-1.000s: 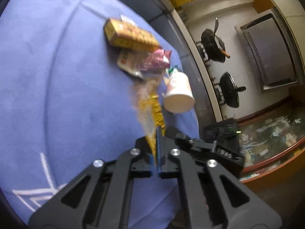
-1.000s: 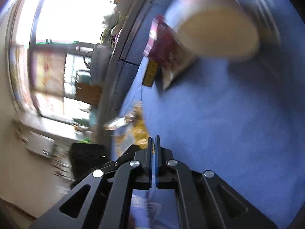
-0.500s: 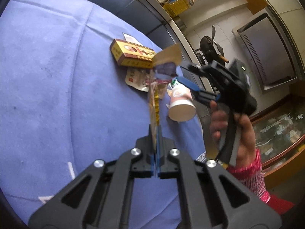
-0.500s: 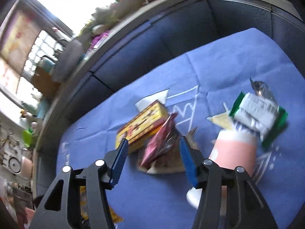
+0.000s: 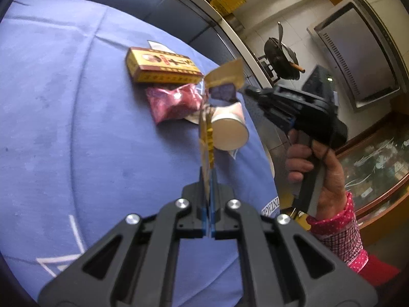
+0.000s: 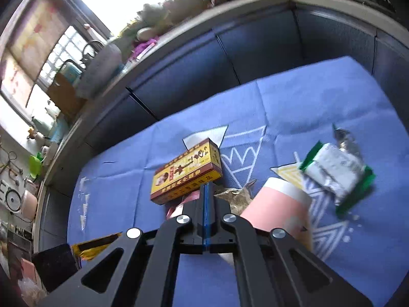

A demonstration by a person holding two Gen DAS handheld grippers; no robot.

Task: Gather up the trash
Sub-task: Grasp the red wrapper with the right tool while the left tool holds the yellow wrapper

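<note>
My left gripper [image 5: 209, 176] is shut on a yellow snack wrapper [image 5: 207, 133] and holds it upright above the blue cloth [image 5: 64, 128]. Beyond it lie a yellow-and-red box [image 5: 161, 67], a crumpled red wrapper [image 5: 173, 101] and a tipped pink paper cup [image 5: 230, 130]. My right gripper [image 6: 206, 192] is shut, its fingertips low over the red wrapper [image 6: 179, 204] just in front of the box [image 6: 186, 171]; whether it pinches the wrapper is hidden. The pink cup [image 6: 278, 209] lies to its right, and a green-and-white packet [image 6: 337, 171] further right.
The right hand-held gripper [image 5: 294, 107] shows in the left wrist view, at the cloth's right edge. A dark blue sofa back [image 6: 255, 51] rings the cloth. A counter with clutter [image 6: 107, 58] stands behind it. A stove with black pans [image 5: 281, 56] is beyond the cloth.
My right gripper has swung around to face the trash pile, opened, then shut low by the red wrapper. My left gripper has lifted the yellow wrapper higher.
</note>
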